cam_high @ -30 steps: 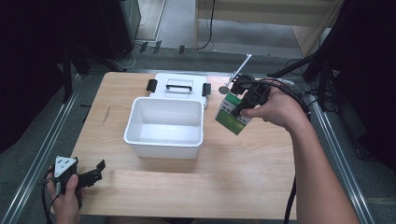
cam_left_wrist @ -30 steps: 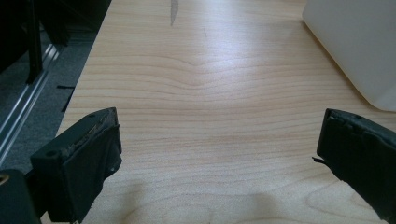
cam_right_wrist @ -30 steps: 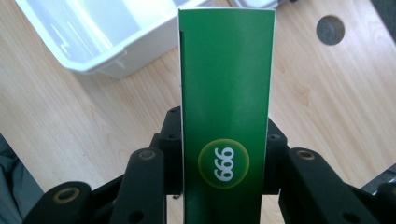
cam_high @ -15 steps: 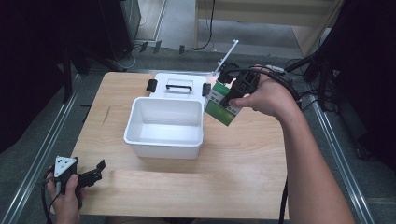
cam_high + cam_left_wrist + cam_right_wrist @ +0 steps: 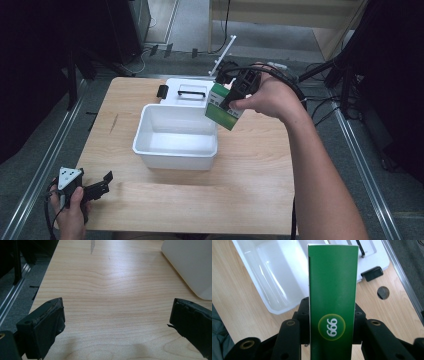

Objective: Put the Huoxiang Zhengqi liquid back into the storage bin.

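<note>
I hold a tall green cardboard box (image 5: pixel 333 302) with a round yellow-green mark, pinched tight between the jaws of my right tongs (image 5: pixel 235 97). The box hangs in the air just past the near right corner of the open white plastic tub (image 5: pixel 175 150), which sits below and beside these tongs. I think the box goes in the tub, so the drop is still left to do. Behind the tub lies its white lid with a black handle (image 5: pixel 190 92). My left tongs (image 5: pixel 95 187) rest wide open, holding nothing, over the light wooden table (image 5: pixel 107 290).

Green box (image 5: pixel 223 107) held tilted above open white bin's (image 5: pixel 175 151) right rim.
</note>
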`<action>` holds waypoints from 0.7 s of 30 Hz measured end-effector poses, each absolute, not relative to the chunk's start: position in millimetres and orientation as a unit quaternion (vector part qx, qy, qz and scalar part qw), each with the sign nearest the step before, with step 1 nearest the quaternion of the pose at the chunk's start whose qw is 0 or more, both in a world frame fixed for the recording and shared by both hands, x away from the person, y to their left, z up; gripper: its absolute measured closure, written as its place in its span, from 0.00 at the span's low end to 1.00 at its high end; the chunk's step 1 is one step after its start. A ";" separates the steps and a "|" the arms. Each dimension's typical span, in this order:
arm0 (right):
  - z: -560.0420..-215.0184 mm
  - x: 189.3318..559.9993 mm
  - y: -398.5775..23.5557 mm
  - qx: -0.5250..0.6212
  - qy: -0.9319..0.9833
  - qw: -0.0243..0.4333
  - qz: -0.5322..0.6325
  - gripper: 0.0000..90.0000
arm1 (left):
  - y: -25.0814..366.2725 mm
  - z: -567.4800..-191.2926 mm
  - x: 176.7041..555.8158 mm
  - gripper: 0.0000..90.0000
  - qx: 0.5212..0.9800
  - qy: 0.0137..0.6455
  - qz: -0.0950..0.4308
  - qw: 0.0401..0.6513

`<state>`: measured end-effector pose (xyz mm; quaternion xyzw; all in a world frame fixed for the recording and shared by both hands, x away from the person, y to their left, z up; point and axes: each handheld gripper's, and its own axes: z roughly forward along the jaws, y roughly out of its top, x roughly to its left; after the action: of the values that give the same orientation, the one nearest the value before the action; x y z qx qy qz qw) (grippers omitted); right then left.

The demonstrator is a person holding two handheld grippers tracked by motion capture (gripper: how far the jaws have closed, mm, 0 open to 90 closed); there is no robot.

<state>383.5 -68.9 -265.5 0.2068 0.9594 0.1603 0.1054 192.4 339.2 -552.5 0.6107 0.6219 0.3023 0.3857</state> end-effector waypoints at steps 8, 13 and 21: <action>-268.8 383.6 -54.1 0.165 0.966 0.098 0.175 0.71 | 339.1 -552.7 192.7 0.01 0.610 0.622 0.302 0.387; -269.1 381.1 -46.1 0.143 0.968 0.093 0.185 0.71 | 339.2 -552.7 192.8 0.01 0.610 0.623 0.301 0.387; -273.2 377.3 -37.3 0.096 0.971 0.103 0.194 0.71 | 340.0 -552.6 192.9 0.01 0.610 0.623 0.300 0.387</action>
<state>377.3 -37.3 -273.2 0.0957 0.9709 0.1940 0.1026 192.9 340.0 -552.6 0.6104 0.6228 0.3000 0.3867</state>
